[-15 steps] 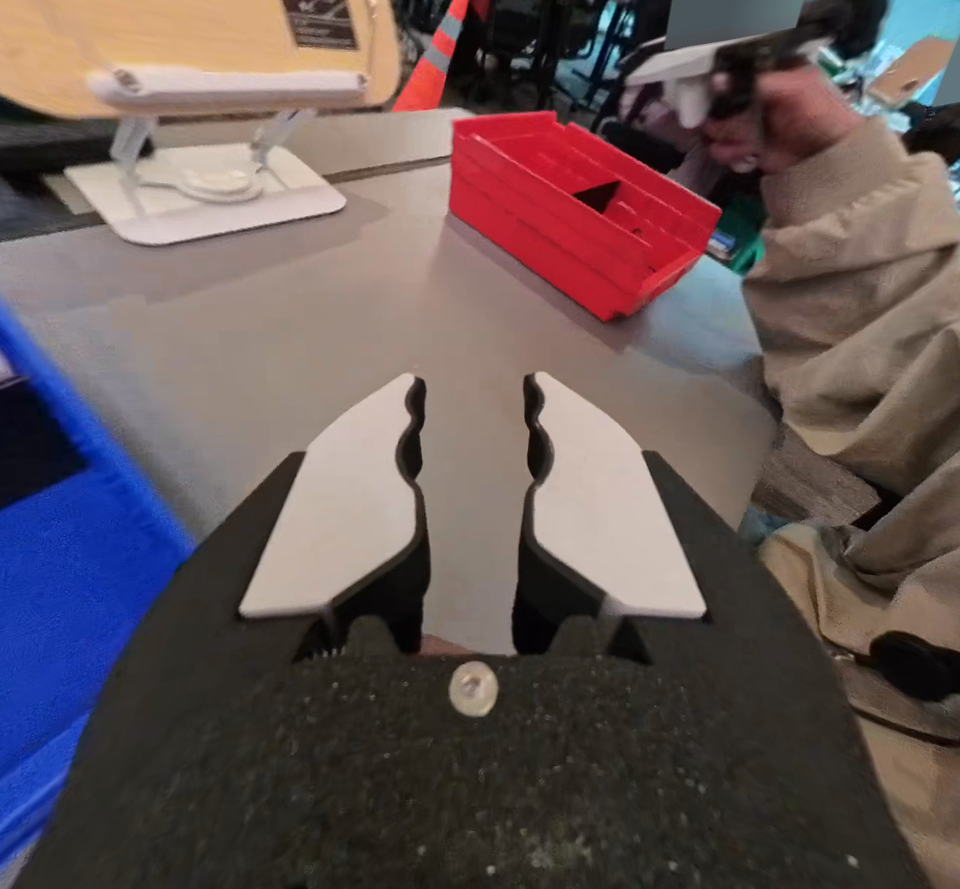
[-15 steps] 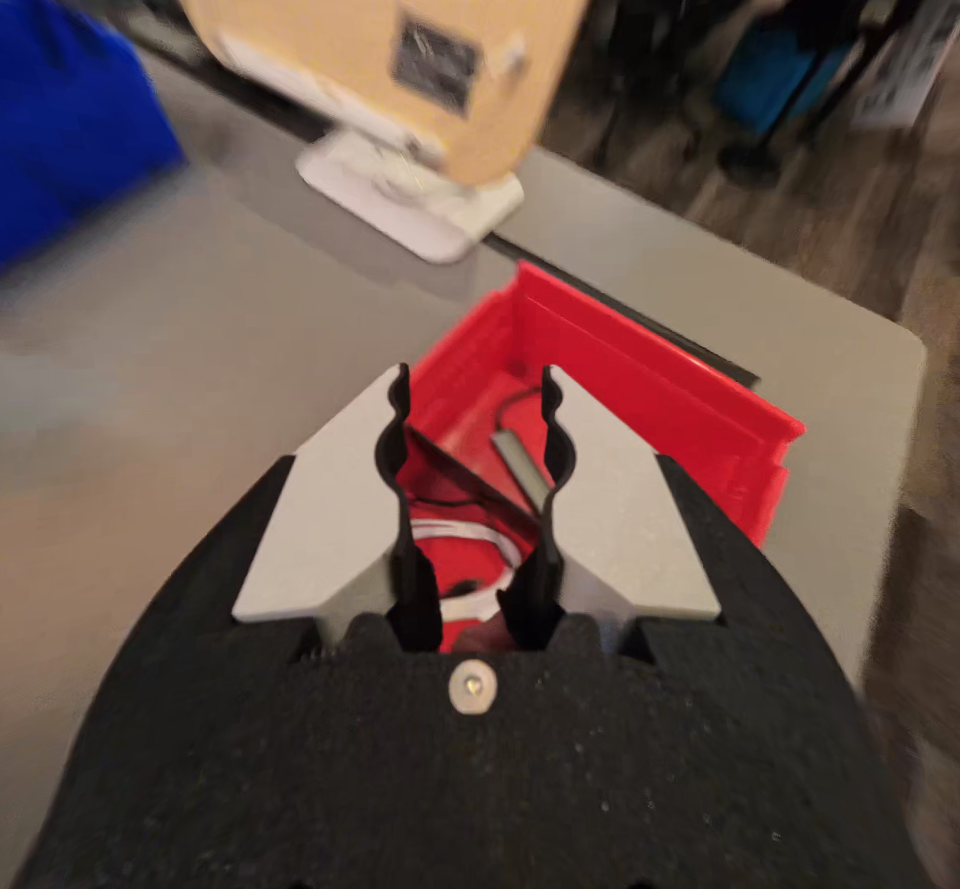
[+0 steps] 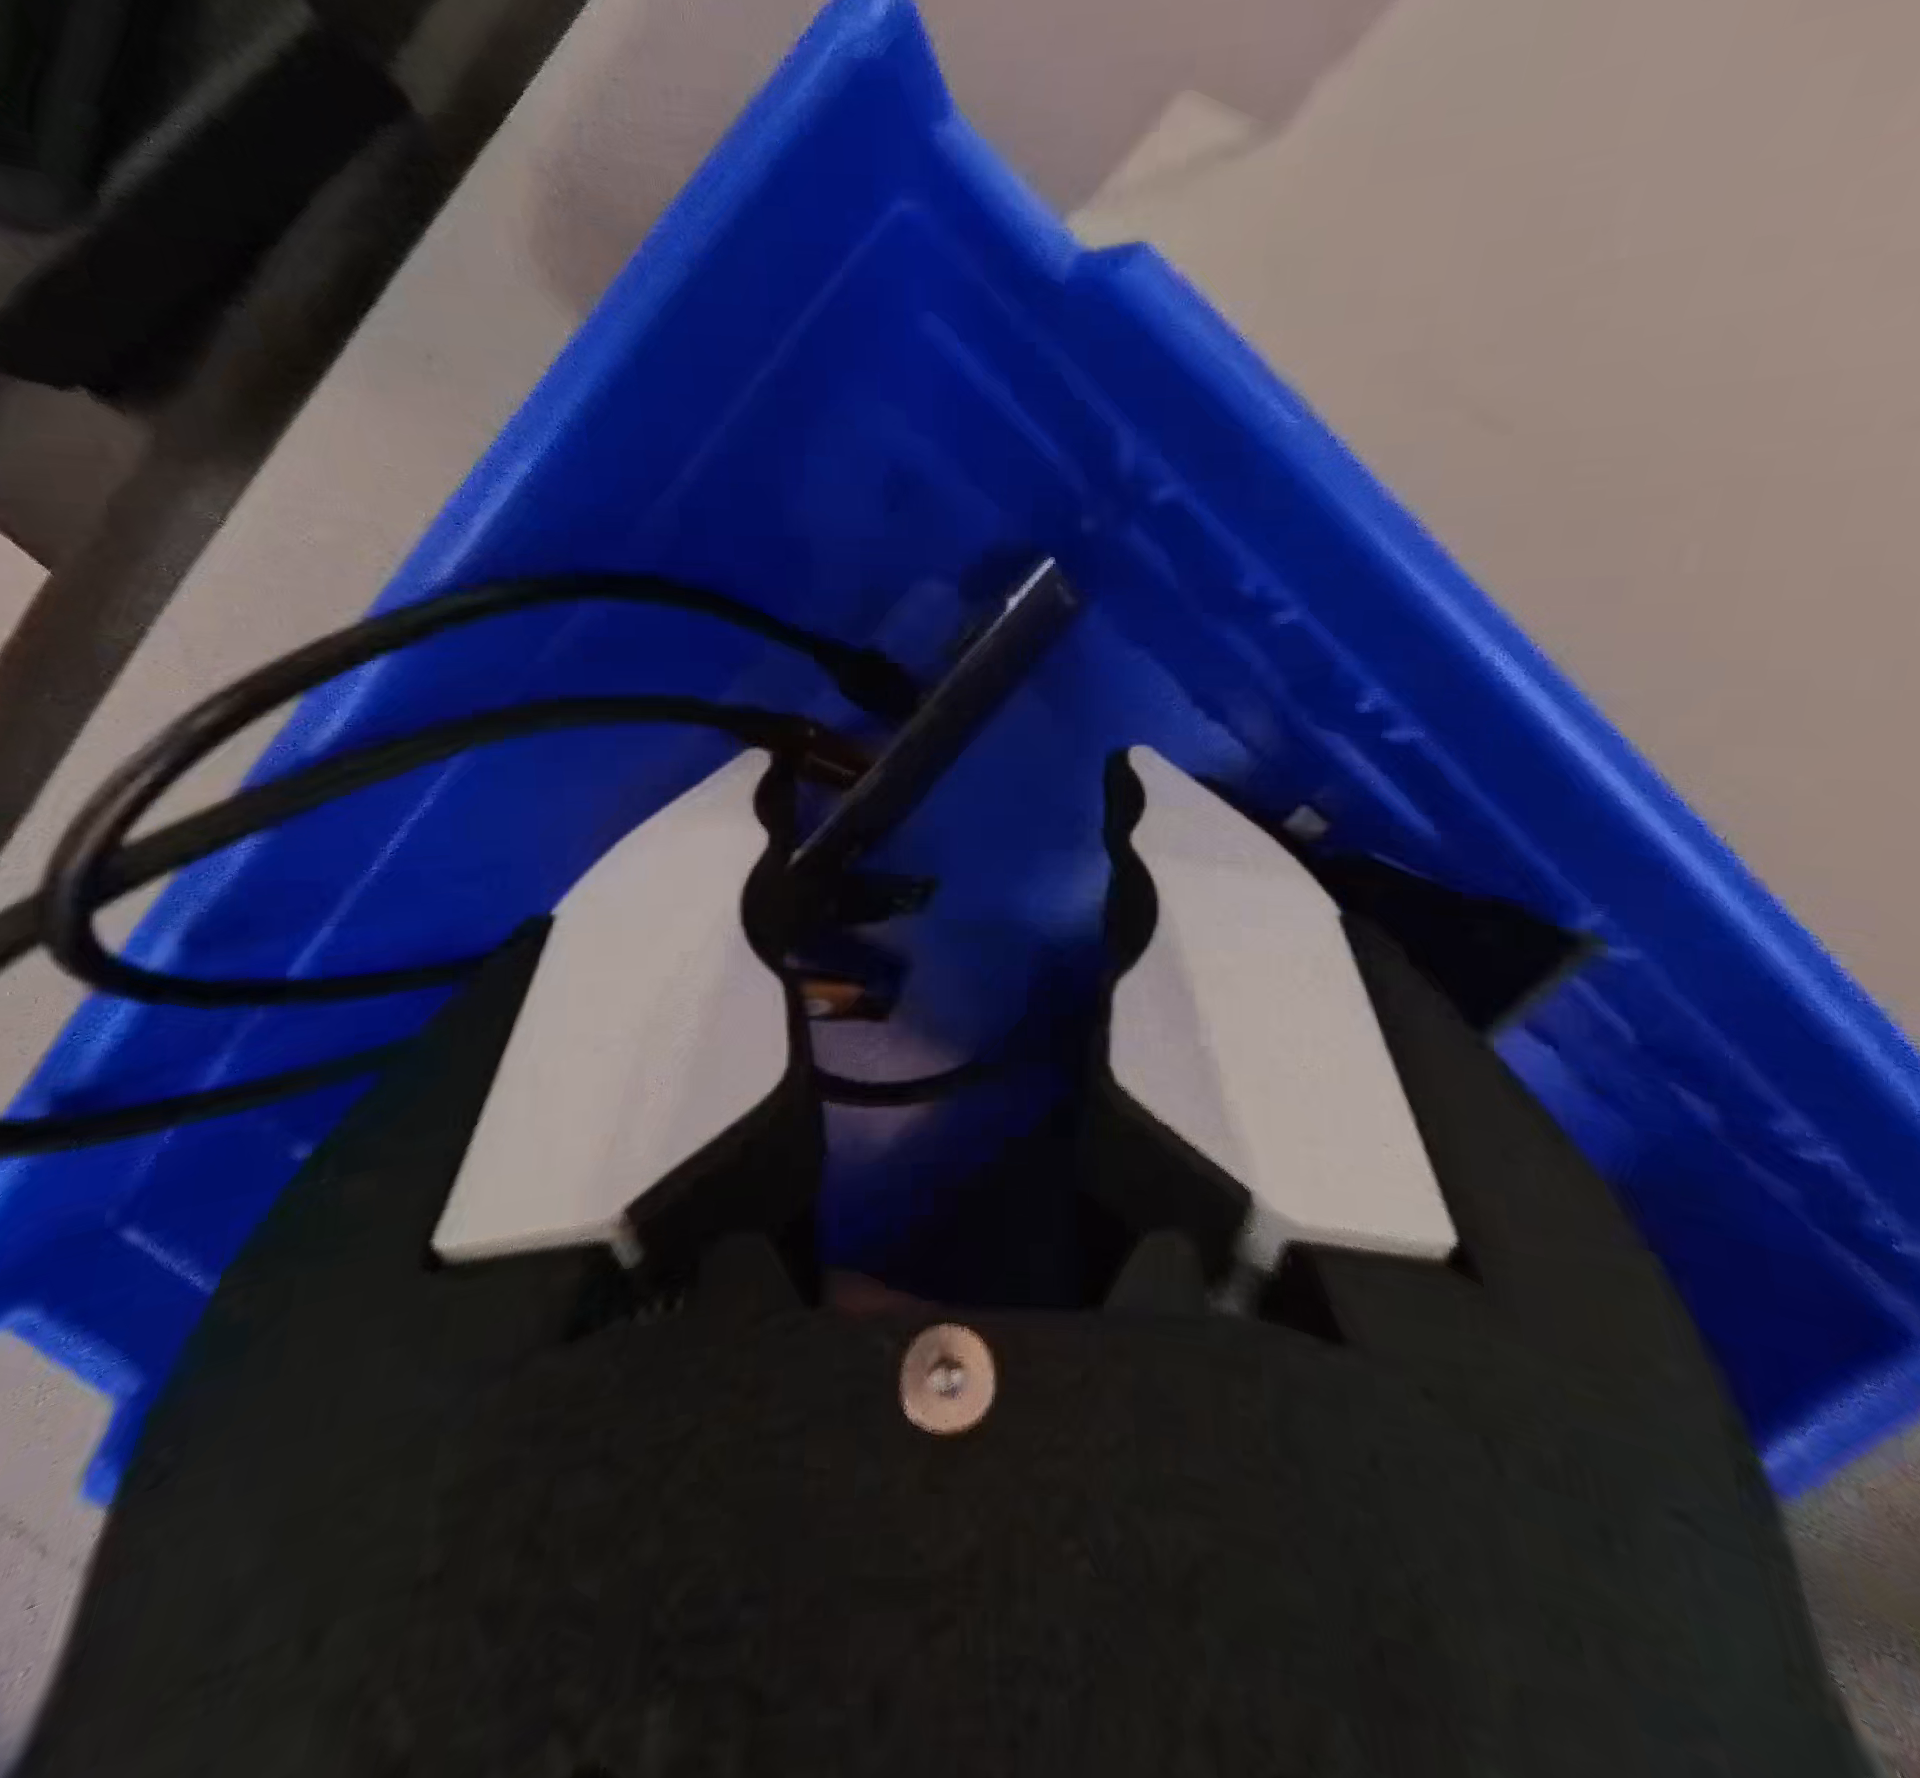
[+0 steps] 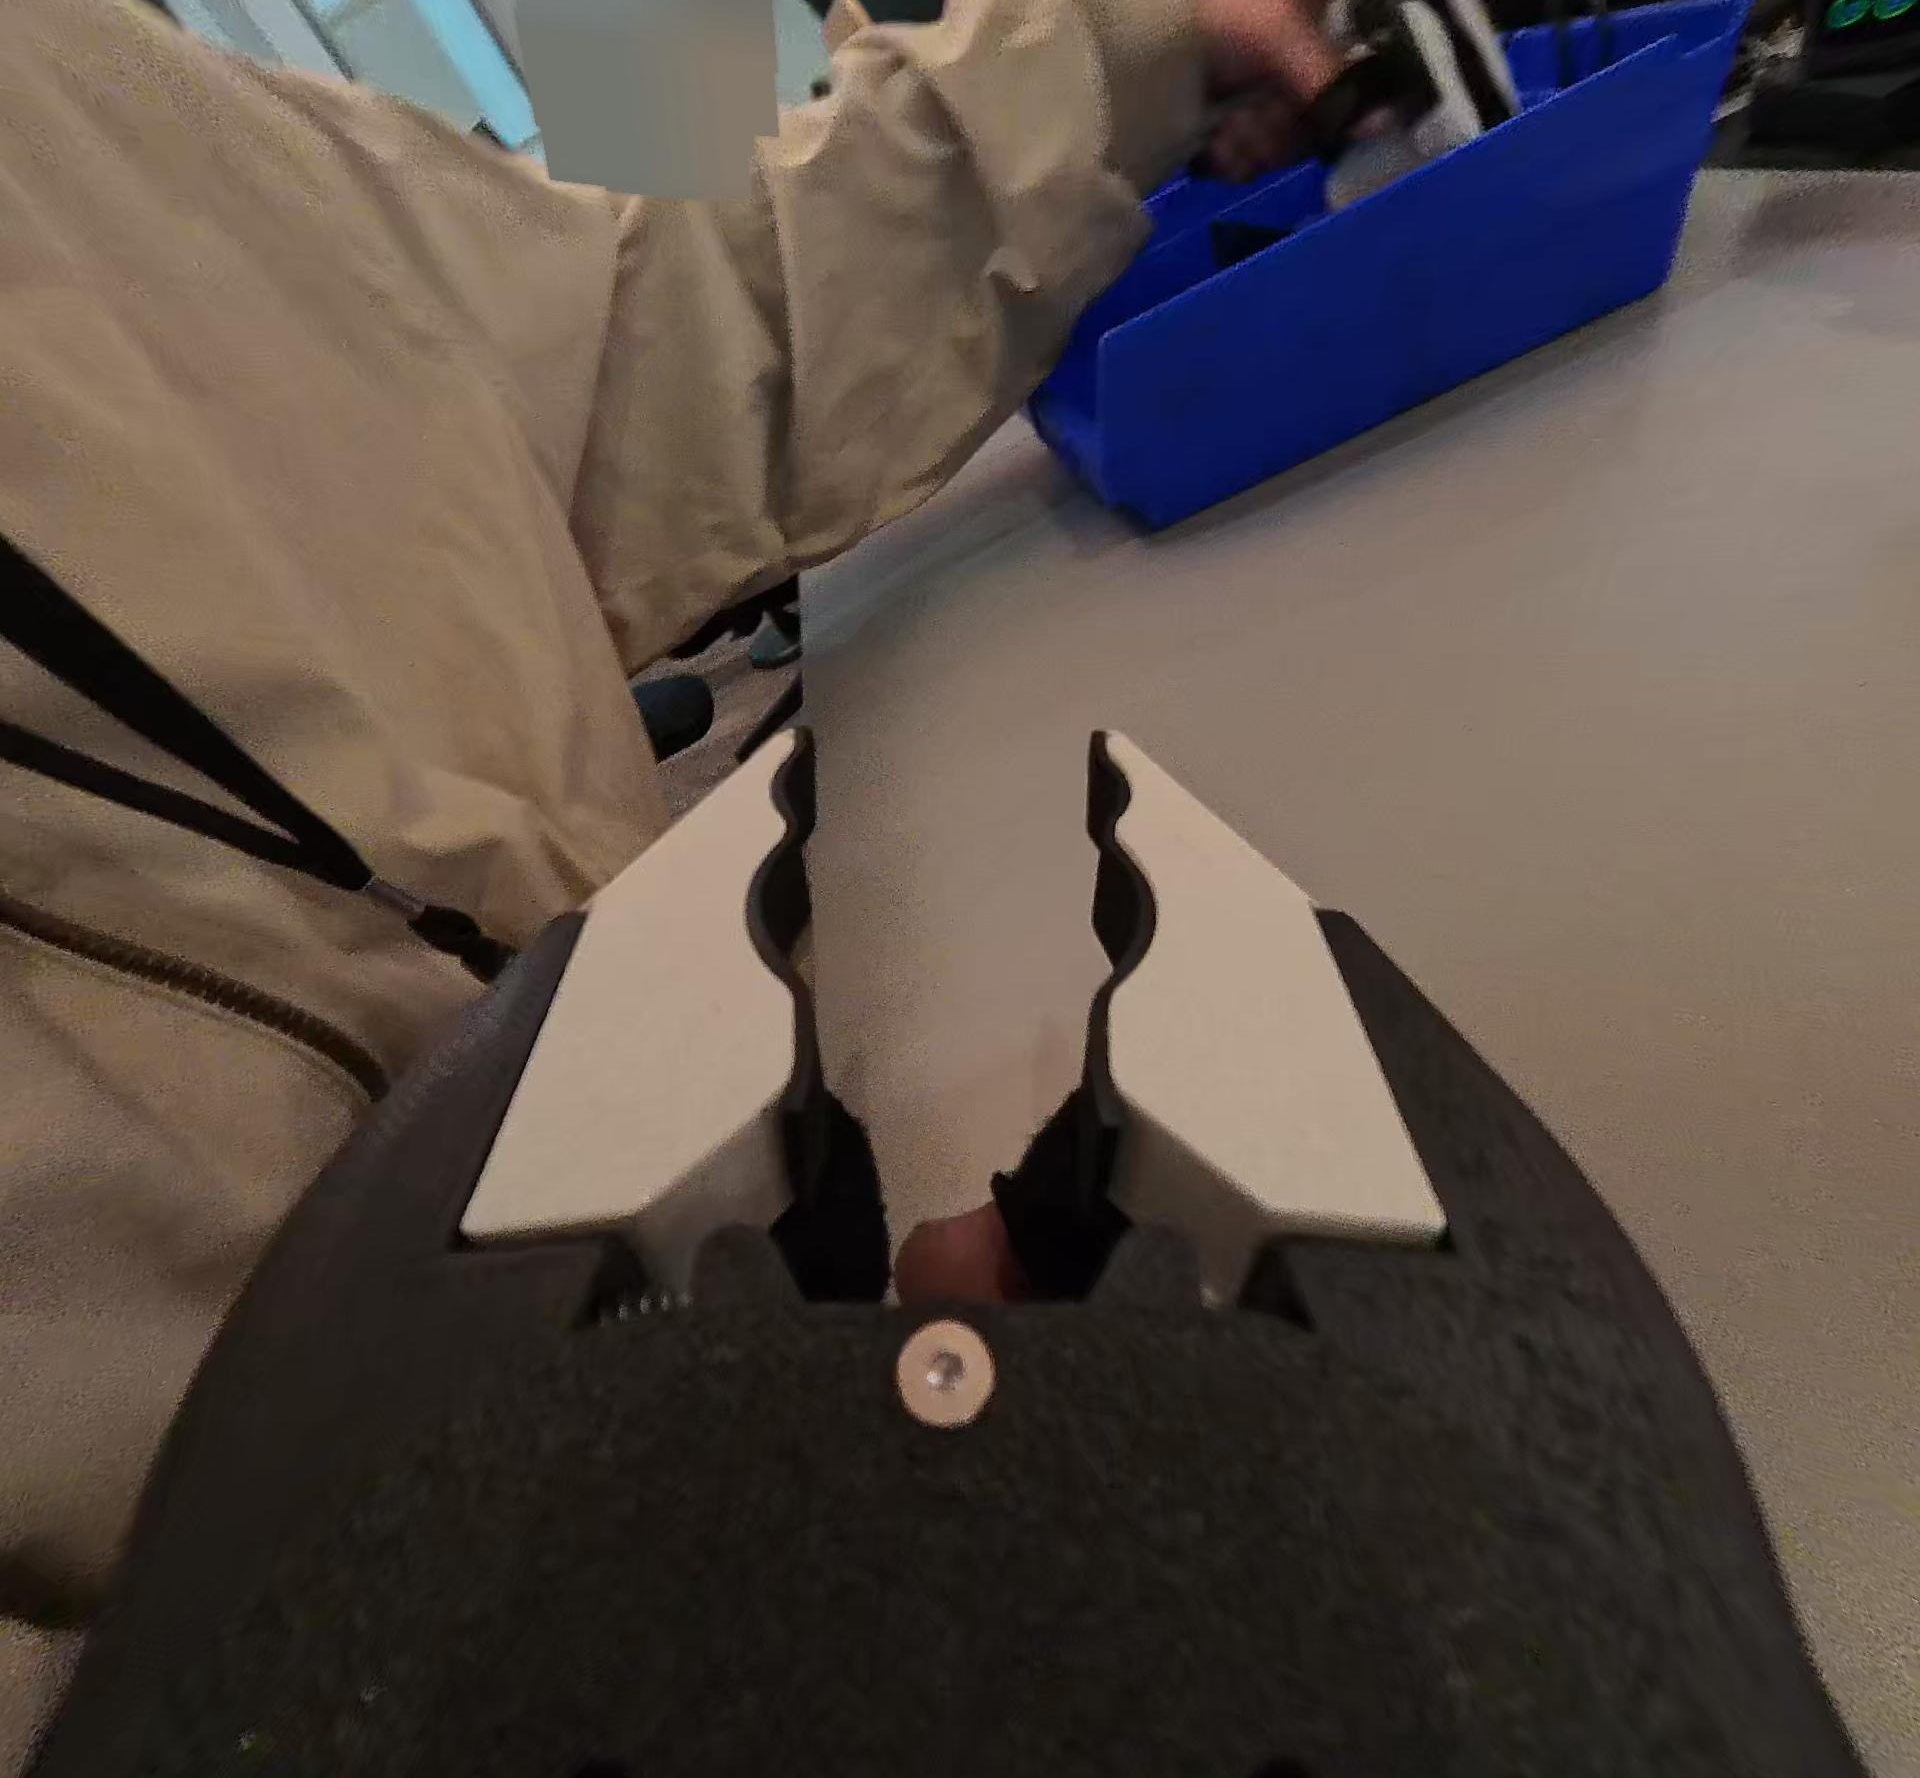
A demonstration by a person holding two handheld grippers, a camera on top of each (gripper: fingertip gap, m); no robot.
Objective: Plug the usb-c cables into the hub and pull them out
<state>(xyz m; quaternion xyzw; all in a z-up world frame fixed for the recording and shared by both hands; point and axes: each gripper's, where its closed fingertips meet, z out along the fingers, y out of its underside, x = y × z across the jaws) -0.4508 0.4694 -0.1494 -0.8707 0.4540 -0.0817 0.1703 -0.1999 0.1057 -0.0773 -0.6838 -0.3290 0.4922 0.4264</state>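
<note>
The hub point(image 3: 935, 710), a thin dark slab, stands tilted inside the blue bin point(image 3: 644, 440), leaning toward the bin's far corner. Two black usb-c cables point(image 3: 312, 679) meet its near face and loop out to the left over the bin's wall (the blur hides whether their plugs are fully seated). Your left gripper point(image 3: 940, 772) hangs directly above the bin with its jaws spread wide, the hub's lower end just inside the left finger; nothing is clamped. Your right gripper point(image 4: 948, 752) is well apart from all this, held over the bare grey table point(image 4: 1455, 793), its jaws likewise parted and empty. From that side you can see the blue bin sitting farther along the table, with your left hand point(image 4: 1262, 14) and beige sleeve point(image 4: 935, 170) reaching over it.
</note>
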